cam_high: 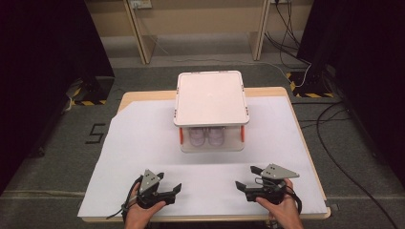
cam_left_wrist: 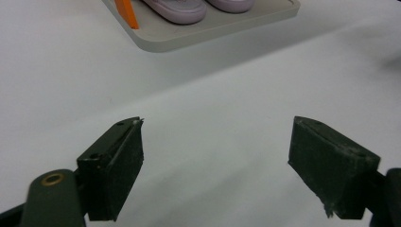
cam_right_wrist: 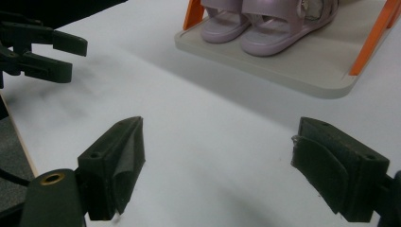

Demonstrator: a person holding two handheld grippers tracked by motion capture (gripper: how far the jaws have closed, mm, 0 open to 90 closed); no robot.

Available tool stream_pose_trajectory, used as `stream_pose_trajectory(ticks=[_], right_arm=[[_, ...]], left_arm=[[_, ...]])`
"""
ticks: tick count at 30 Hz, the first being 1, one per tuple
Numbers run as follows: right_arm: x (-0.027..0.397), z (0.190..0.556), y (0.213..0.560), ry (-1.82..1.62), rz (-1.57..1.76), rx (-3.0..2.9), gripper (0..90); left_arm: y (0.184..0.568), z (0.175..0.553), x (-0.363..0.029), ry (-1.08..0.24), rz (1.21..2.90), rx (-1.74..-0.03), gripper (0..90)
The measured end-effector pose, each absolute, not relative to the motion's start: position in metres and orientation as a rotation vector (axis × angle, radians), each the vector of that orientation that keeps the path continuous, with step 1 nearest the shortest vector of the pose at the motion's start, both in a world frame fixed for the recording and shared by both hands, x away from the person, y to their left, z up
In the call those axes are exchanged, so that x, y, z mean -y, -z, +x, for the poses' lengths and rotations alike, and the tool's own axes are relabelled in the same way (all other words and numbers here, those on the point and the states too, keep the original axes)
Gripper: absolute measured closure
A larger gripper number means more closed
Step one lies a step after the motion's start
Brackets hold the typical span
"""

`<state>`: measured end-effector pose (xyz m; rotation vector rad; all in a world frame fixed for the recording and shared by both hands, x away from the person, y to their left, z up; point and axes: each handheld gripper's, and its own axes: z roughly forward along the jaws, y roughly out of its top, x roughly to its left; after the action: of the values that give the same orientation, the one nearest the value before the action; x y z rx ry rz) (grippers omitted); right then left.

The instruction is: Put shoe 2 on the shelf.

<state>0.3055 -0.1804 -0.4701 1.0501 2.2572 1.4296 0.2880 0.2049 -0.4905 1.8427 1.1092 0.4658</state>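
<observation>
A white two-level rack (cam_high: pixel 210 98) with orange posts (cam_high: pixel 181 135) stands at the middle of the table. A pair of lilac sandals (cam_high: pixel 206 137) sits on its lower shelf, under the flat top. My left gripper (cam_high: pixel 171 182) rests near the front edge at the left, open, with nothing between its jaws. My right gripper (cam_high: pixel 244 176) is at the front right, also open and empty. The left gripper view has the open left gripper (cam_left_wrist: pixel 217 125) over white paper, with the rack base (cam_left_wrist: pixel 213 26) and sandals (cam_left_wrist: pixel 177 9) beyond. From the right gripper (cam_right_wrist: pixel 220 125), the sandals (cam_right_wrist: pixel 265 23) lie ahead and the left gripper (cam_right_wrist: pixel 47 52) is at far left.
A white paper sheet (cam_high: pixel 143 138) covers the wooden table (cam_high: pixel 143 95). Beyond the table lie grey floor, cables (cam_high: pixel 334 138) at the right and black-and-yellow tape (cam_high: pixel 310 93). Dark curtains flank both sides. Bare paper lies between the grippers and the rack.
</observation>
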Motion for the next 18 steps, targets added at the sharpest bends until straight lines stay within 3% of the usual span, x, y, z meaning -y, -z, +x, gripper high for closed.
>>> stream_pose_trajectory(ticks=[18], right_arm=[[0.201, 0.284, 0.477, -1.380, 1.084, -2.260, 17.1]], left_arm=[[0.489, 0.282, -0.210, -0.459, 1.830, -1.109, 15.0]])
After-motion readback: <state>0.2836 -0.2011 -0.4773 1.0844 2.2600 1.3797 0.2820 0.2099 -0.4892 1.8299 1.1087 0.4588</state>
